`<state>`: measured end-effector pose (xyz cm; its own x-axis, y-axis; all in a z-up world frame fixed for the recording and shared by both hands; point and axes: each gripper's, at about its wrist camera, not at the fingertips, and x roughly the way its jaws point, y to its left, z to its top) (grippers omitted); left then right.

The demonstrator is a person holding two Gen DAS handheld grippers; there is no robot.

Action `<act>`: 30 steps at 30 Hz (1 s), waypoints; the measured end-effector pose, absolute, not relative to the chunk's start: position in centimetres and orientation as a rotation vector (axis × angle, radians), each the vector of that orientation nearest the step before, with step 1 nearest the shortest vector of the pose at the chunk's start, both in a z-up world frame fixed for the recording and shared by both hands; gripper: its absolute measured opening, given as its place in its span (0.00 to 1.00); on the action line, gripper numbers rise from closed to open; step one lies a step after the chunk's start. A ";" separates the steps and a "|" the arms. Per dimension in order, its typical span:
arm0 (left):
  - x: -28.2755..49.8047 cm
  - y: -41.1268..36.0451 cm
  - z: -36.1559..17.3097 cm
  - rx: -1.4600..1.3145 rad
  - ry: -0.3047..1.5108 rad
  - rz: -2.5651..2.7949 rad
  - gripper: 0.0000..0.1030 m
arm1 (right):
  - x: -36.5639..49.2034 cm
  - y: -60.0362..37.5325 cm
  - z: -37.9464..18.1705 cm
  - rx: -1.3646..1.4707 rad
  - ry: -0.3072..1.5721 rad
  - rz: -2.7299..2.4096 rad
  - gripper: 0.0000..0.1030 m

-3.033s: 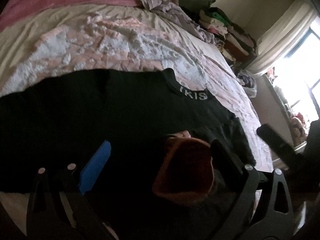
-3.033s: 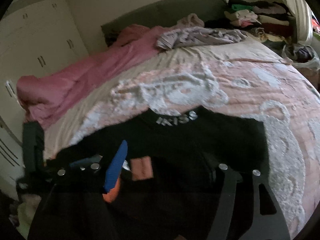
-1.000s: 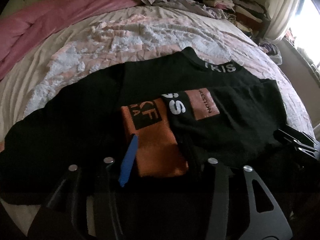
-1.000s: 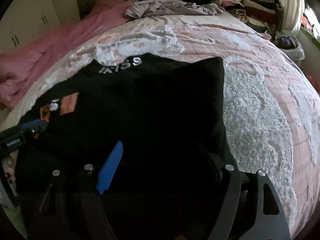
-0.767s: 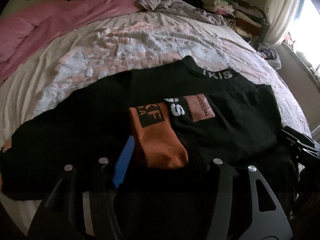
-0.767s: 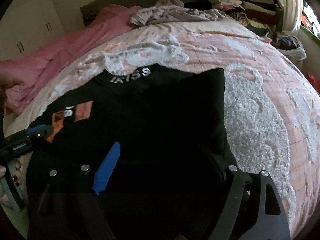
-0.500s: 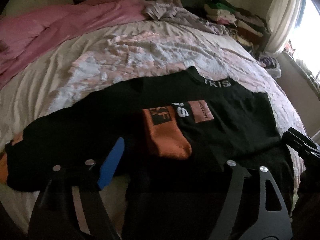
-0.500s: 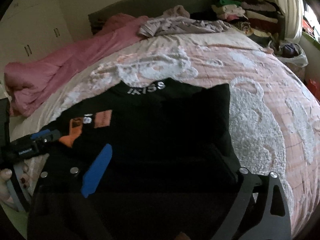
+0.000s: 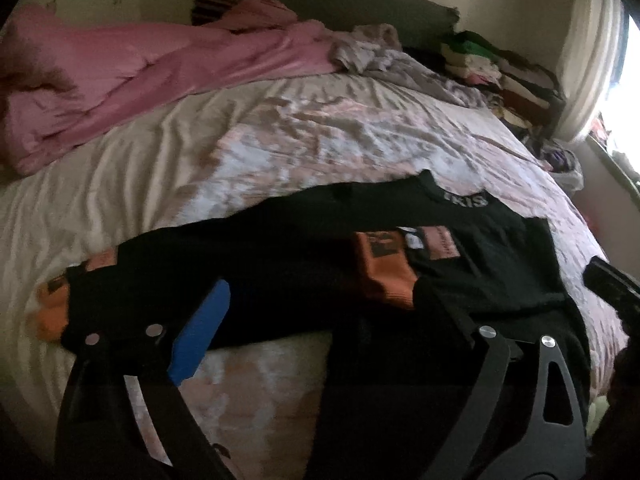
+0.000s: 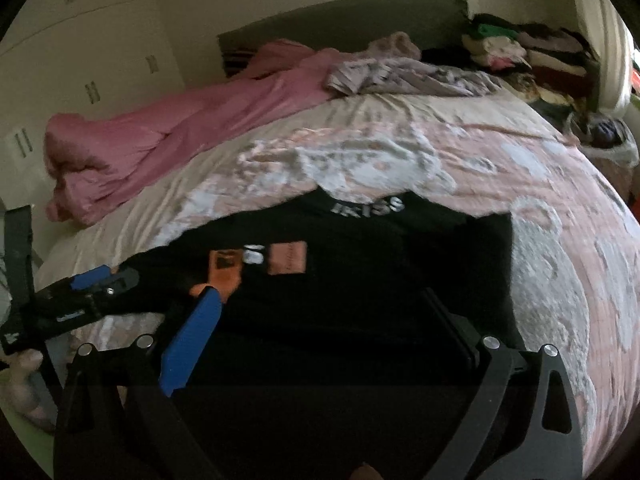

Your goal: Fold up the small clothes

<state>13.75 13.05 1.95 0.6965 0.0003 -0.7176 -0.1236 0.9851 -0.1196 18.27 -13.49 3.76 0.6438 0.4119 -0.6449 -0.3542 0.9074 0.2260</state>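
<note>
A black sweater (image 9: 280, 264) lies flat on the bed, its lettered collar (image 9: 464, 200) at the far side. One sleeve is folded over its front and ends in an orange cuff (image 9: 384, 276). A second orange cuff (image 9: 52, 304) sticks out at the left. My left gripper (image 9: 320, 292) hovers above the near hem; its jaws are opening and nothing is between them. In the right wrist view my right gripper (image 10: 320, 296) hangs wide open over the sweater (image 10: 380, 280), touching nothing. The left gripper (image 10: 92, 288) shows there at the left, beside the cuff (image 10: 224, 272).
A pink blanket (image 9: 140, 68) is bunched along the far left of the bed. Lilac clothes (image 9: 400, 64) lie by the dark headboard (image 10: 340, 16). Folded clothes are stacked (image 9: 500, 72) at the far right corner. A wardrobe (image 10: 80, 60) stands left, and a bright window is at the right.
Both grippers have let go of the sweater, opened wider, and risen back from it. The sleeve with the orange cuff now lies folded across the sweater's front.
</note>
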 end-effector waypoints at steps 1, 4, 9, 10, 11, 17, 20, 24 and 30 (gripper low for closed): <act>13.5 13.4 2.0 -0.167 0.795 0.077 0.84 | 18.1 -12.9 4.2 0.073 0.746 0.449 0.94; 12.9 14.5 2.3 -0.170 0.786 0.106 0.84 | 17.9 -11.3 5.0 0.049 0.733 0.475 0.94; 11.8 17.1 2.6 -0.201 0.778 0.167 0.84 | 17.6 -8.9 5.7 0.021 0.723 0.521 0.94; 11.7 17.4 2.6 -0.207 0.777 0.178 0.84 | 17.6 -8.3 5.8 0.014 0.720 0.532 0.94; 11.4 18.3 2.6 -0.221 0.777 0.197 0.84 | 17.6 -8.0 5.8 0.007 0.718 0.537 0.94; 10.0 21.9 2.4 -0.257 0.770 0.303 0.84 | 17.4 -4.4 6.2 -0.040 0.695 0.609 0.94; 9.3 24.0 2.3 -0.285 0.762 0.354 0.84 | 17.4 -2.7 6.1 -0.065 0.693 0.632 0.94; 8.5 26.4 2.0 -0.323 0.760 0.402 0.84 | 17.6 -0.9 5.7 -0.079 0.698 0.661 0.94; 7.6 29.6 1.3 -0.355 0.760 0.495 0.84 | 18.0 1.9 4.9 -0.115 0.708 0.707 0.94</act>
